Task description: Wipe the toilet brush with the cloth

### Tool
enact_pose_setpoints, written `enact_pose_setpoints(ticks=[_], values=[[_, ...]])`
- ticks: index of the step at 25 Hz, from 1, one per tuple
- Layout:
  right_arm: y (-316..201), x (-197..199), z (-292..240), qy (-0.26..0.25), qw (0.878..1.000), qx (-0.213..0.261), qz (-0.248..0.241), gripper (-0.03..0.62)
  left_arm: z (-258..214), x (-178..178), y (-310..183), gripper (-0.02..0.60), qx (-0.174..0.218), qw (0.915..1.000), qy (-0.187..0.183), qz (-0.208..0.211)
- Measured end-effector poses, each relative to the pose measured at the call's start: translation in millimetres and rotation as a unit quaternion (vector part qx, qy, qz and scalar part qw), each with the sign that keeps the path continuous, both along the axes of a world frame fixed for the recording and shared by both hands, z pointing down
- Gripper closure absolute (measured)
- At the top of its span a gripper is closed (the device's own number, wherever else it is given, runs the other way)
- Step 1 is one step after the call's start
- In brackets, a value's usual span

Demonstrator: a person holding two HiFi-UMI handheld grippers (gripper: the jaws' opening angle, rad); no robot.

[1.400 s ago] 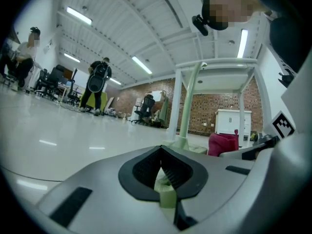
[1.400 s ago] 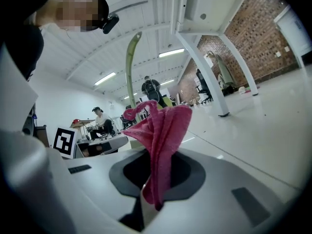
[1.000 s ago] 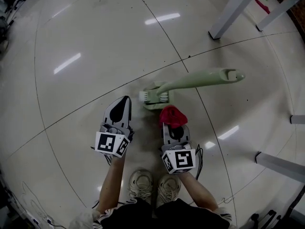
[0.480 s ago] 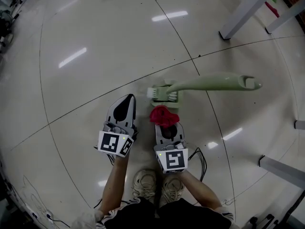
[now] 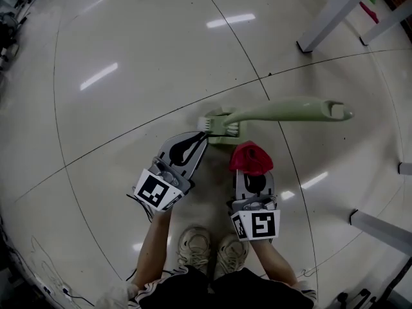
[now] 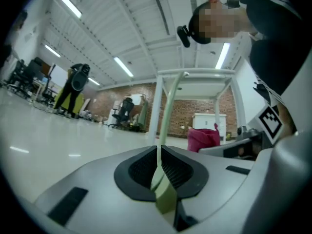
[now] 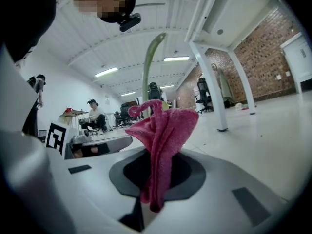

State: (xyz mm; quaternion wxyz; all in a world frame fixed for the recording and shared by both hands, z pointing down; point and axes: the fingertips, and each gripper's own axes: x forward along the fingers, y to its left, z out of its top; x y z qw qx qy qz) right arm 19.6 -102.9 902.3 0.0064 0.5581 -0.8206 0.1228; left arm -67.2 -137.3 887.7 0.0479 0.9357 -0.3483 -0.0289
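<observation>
A pale green toilet brush [image 5: 283, 111] lies on the floor, its handle running right and its white-bristled head end [image 5: 219, 129] at the left. My left gripper [image 5: 203, 136] points at that head end. In the left gripper view its jaws [image 6: 159, 167] are shut with a thin pale green strip of the brush [image 6: 165, 191] between the pads, and the handle [image 6: 168, 106] rises beyond. My right gripper [image 5: 251, 170] sits just below the brush, shut on a bunched red cloth [image 5: 250, 158], which stands up out of its jaws [image 7: 155, 172] as pink folds [image 7: 165, 130].
White table legs stand at the upper right [image 5: 325, 15] and lower right [image 5: 380, 227]. A dark cable [image 5: 268, 210] trails by the right gripper. The person's shoes [image 5: 193, 250] are just behind both grippers. Other people and office chairs are far off in the gripper views.
My left gripper has swung right and forward until its tip meets the brush's head end. My right gripper has shifted right with the cloth, away from the brush head.
</observation>
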Motion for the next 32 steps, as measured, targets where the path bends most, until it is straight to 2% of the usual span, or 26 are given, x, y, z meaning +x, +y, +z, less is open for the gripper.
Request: enact_pose_setpoints(ticks=[3, 5, 6, 9, 11, 18, 22, 28, 30, 32], values=[[-2.7, 31.0, 7.8, 0.001, 0.999, -0.013, 0.038, 0.563, 8.0, 32.1, 11.2, 0.574, -0.01, 0.998, -0.008, 0.062], [-2.3, 39.3, 10.7, 0.0, 0.999, -0.018, 0.047, 0.562, 12.7, 41.0, 14.0, 0.496, -0.019, 0.9973, -0.01, 0.07], [-2.3, 40.6, 10.6, -0.001, 0.999, -0.018, 0.047, 0.562, 14.9, 43.1, 13.4, 0.482, -0.02, 0.9972, -0.018, 0.07], [-3.4, 37.6, 10.1, -0.005, 0.999, -0.018, 0.04, 0.562, 22.2, 46.8, 9.4, 0.482, -0.017, 0.9956, -0.049, 0.078], [-3.9, 32.9, 13.0, -0.009, 0.999, -0.025, 0.037, 0.562, 23.7, 47.8, 8.1, 0.482, -0.013, 0.9951, -0.054, 0.082], [-15.2, 14.6, 21.7, 0.008, 0.999, -0.029, 0.015, 0.563, 21.0, 45.7, 13.9, 0.483, -0.023, 0.9963, -0.029, 0.078], [-28.9, 26.1, 22.2, 0.022, 0.999, -0.02, 0.022, 0.563, 22.2, 57.2, 22.9, 0.483, -0.025, 0.9945, -0.032, 0.097], [-55.0, 43.5, 25.4, 0.043, 0.999, -0.016, 0.024, 0.563, 18.7, 65.9, 26.1, 0.482, -0.036, 0.9955, 0.001, 0.088], [-56.8, 44.0, 22.7, 0.044, 0.999, -0.014, 0.025, 0.563, 8.7, 53.2, 23.5, 0.482, -0.035, 0.9965, 0.027, 0.072], [-53.4, 42.6, 20.4, 0.038, 0.999, -0.014, 0.025, 0.562, -7.0, 30.7, 12.5, 0.482, -0.022, 0.9976, 0.055, 0.036]])
